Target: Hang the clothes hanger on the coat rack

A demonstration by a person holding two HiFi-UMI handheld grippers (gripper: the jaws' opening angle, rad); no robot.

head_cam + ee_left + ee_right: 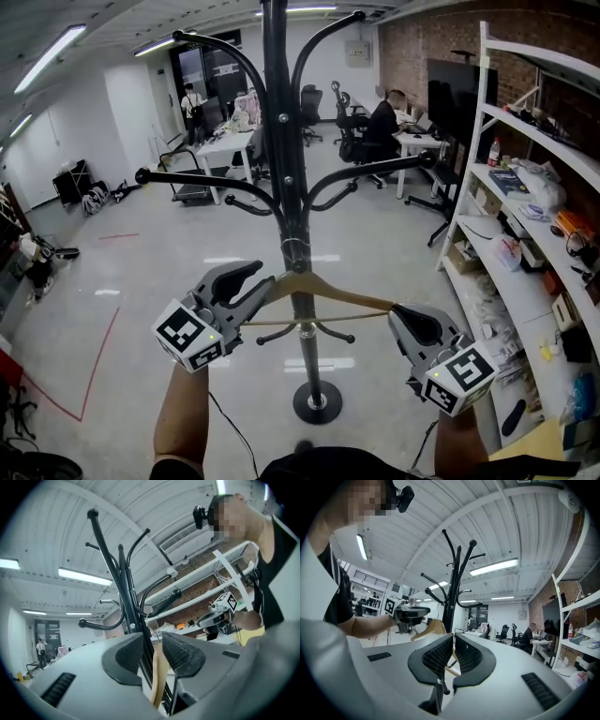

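Pinched the right tip of the wooden clothes hanger [349, 296] in the right hand-held gripper [397, 313], jaws drawn to a narrow slit on the wood; spread the left hand-held gripper [262, 281] wide around the hanger's left tip, wood between the pads but a clear gap on one side; carried both low, on bare forearms. Held the hanger across the front of the black coat rack [281, 141], its neck right at the metal collar on the pole, just above the short lowest pegs; could not tell whether the hook sat on anything. Beyond that, found the rack's round base [317, 401] on the glossy grey floor [141, 281], a red taped line [101, 361] off to the left, white shelving [539, 54] crowded with small goods along the right; farthest back, looked onto office chairs [310, 98] and a seated person [382, 120] near the brick wall [403, 47].
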